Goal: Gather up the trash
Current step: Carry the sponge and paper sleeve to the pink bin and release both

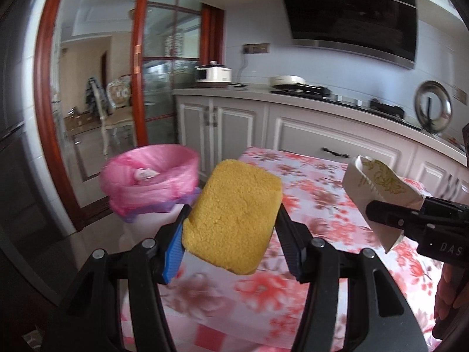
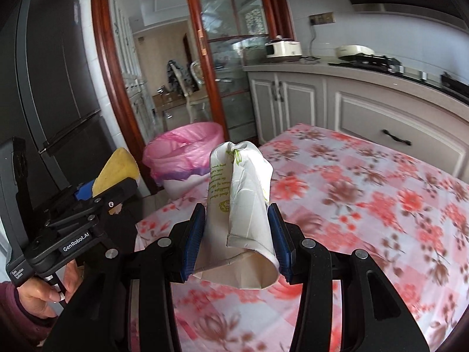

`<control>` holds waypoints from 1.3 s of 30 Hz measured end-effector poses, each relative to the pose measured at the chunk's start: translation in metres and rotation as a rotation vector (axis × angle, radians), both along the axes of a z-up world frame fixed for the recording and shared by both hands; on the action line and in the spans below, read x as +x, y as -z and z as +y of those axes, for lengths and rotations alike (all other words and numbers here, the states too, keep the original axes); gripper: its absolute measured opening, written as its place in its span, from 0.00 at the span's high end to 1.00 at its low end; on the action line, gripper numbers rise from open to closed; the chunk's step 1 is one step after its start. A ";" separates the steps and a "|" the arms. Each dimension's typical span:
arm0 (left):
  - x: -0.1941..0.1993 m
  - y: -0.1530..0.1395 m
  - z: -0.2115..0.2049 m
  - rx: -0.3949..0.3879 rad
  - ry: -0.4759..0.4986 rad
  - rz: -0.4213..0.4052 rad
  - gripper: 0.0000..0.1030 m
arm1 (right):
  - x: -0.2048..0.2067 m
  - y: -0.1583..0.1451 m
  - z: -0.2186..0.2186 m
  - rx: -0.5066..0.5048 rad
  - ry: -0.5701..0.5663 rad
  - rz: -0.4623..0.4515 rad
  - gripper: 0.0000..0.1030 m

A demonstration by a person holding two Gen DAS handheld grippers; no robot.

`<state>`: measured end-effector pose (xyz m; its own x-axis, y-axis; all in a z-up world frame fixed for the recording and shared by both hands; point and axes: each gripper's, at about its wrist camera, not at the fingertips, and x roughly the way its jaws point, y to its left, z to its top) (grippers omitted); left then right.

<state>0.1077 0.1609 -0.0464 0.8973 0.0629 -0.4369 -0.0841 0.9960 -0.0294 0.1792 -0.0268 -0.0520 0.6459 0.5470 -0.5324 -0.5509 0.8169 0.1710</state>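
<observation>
In the kitchen, past the far left corner of my flowery bench [image 1: 307, 182], the pink bin [image 1: 149, 176] waits nearest my left fingers [image 1: 231, 234] holding the yellow sponge [image 1: 234, 217], while my right fingers [image 2: 237, 234] squeeze the crumpled paper cup [image 2: 240, 205].

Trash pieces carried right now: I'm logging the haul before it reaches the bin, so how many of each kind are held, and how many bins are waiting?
Yellow rectangular sponge, in the left tool: 1
Crumpled white paper bag with green print, in the right tool: 1
Trash bin with pink plastic liner: 1
Total: 3 things, 2 of them carried.
</observation>
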 end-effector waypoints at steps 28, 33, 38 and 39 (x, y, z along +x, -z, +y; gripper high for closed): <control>0.079 0.012 0.174 -0.081 -0.283 0.091 0.46 | 0.132 -0.001 0.187 -0.046 -0.268 0.042 0.58; 0.117 0.000 0.208 -0.092 -0.288 0.103 0.46 | 0.170 -0.006 0.213 -0.028 -0.281 0.058 0.58; 0.154 -0.010 0.230 -0.103 -0.282 0.094 0.46 | 0.201 -0.006 0.232 -0.012 -0.282 0.075 0.57; 0.161 -0.012 0.233 -0.102 -0.282 0.091 0.46 | 0.209 -0.006 0.236 -0.010 -0.279 0.078 0.57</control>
<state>0.2692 0.3936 -0.0347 0.8075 0.2555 -0.5317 -0.3638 0.9252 -0.1079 0.3880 0.2095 -0.0462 0.4277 0.6925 -0.5810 -0.7403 0.6372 0.2144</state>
